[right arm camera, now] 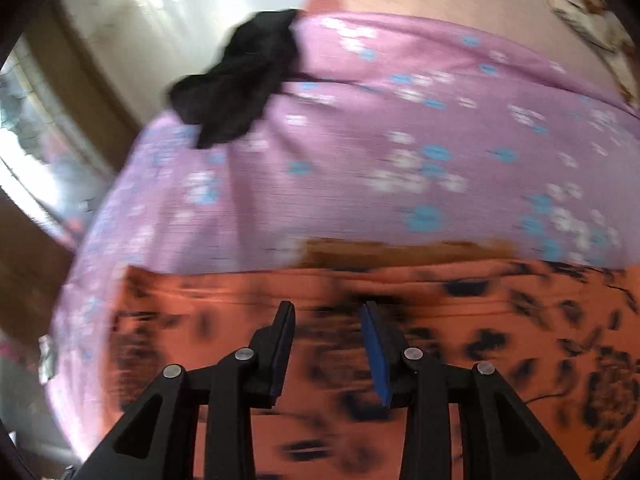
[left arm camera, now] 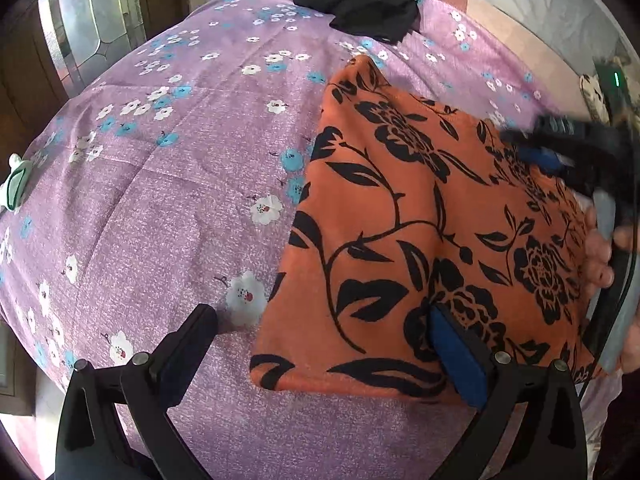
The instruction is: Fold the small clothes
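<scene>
An orange cloth with a black flower print (left arm camera: 432, 232) lies folded into a rough rectangle on the purple flowered bedsheet (left arm camera: 168, 184). My left gripper (left arm camera: 320, 320) is open wide at the cloth's near left edge; its right finger lies on the cloth and its left finger on the sheet. My right gripper (right arm camera: 328, 312) is open and empty just above the same cloth (right arm camera: 360, 360); that view is blurred by motion. In the left wrist view it shows at the cloth's right side (left arm camera: 560, 148), held by a hand.
A crumpled black garment (left arm camera: 360, 0) lies at the far edge of the bed; it also shows in the right wrist view (right arm camera: 240, 84). A glass-panelled door (left arm camera: 80, 32) stands beyond the bed on the left. A small green and white object (left arm camera: 14, 188) sits at the bed's left edge.
</scene>
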`<state>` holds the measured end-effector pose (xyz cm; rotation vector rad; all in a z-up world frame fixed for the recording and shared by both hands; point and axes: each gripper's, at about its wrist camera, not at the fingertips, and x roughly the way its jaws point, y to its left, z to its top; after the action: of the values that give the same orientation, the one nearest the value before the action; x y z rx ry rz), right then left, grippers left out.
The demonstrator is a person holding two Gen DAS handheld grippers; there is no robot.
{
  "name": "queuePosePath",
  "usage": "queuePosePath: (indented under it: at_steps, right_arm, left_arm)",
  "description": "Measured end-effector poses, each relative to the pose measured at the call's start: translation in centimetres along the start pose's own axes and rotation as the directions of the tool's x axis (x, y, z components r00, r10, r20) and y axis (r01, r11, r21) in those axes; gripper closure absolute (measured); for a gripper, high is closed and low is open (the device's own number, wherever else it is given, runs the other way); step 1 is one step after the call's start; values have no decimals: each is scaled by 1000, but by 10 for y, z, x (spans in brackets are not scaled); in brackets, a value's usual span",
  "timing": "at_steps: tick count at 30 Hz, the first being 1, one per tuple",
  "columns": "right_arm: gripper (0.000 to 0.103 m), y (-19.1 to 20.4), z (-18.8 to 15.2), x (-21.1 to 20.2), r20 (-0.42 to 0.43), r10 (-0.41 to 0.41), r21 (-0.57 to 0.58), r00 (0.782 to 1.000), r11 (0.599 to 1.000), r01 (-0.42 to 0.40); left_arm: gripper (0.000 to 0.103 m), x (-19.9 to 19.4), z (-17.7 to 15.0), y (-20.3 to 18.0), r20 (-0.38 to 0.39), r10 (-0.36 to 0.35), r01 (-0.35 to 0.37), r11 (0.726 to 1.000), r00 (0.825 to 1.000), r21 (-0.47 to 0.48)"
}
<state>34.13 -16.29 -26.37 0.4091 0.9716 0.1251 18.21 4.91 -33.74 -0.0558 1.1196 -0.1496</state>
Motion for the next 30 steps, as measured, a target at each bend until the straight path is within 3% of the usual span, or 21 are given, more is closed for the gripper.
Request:
queuePosePath:
  at_steps: [3, 6, 7, 10, 13, 15, 18, 20, 22, 25, 30]
  right_arm:
    - [65, 41, 0, 12, -13, 47, -71, 999, 996, -48]
    - [65, 67, -5, 57, -70, -36, -125, 997, 992, 27]
    - [64, 73, -4, 56, -29, -54, -148, 998, 988, 49]
    - [64, 80, 7, 55, -47, -64, -144, 997, 988, 57]
    - [65, 96, 11, 36, -40, 117, -169, 992, 978, -122]
    - [65, 113, 11, 35, -64, 172, -213, 983, 960, -182]
    - [65, 139, 7, 56, -154, 210, -244, 965, 939, -243]
    - [64, 151, 4, 82, -213, 160, -272, 964, 938, -216]
    - [64, 157, 8, 94, -179, 145, -291, 973, 937, -193]
    - [67, 154, 18, 97, -198, 144, -216, 969, 958, -187]
    - [66, 125, 11, 45, -148, 166, -208, 975, 959, -195]
  left_arm:
    - [0, 1, -1, -1, 3, 5, -5, 1000, 1000, 2]
    - [0, 2, -4, -3, 16, 12, -12, 1000, 1000, 18]
    - [0, 3, -6, -4, 26, 14, -15, 1000, 1000, 22]
    - [0, 1, -12, -9, 48, 15, -16, 999, 999, 30]
    - [0, 0, -14, -9, 45, 13, -14, 1000, 999, 23]
    - [0, 0, -14, -8, 50, 16, -17, 1000, 999, 20]
    - [0, 0, -16, -8, 70, 19, -20, 1000, 997, 21]
    - [0, 0, -17, -8, 78, 16, -17, 1000, 997, 21]
    - [0, -2, -19, -10, 82, 14, -16, 1000, 997, 21]
    - [0, -3, -20, -12, 82, 16, -17, 1000, 997, 23]
    - [0, -3, -8, -7, 31, -3, 3, 1000, 1000, 14]
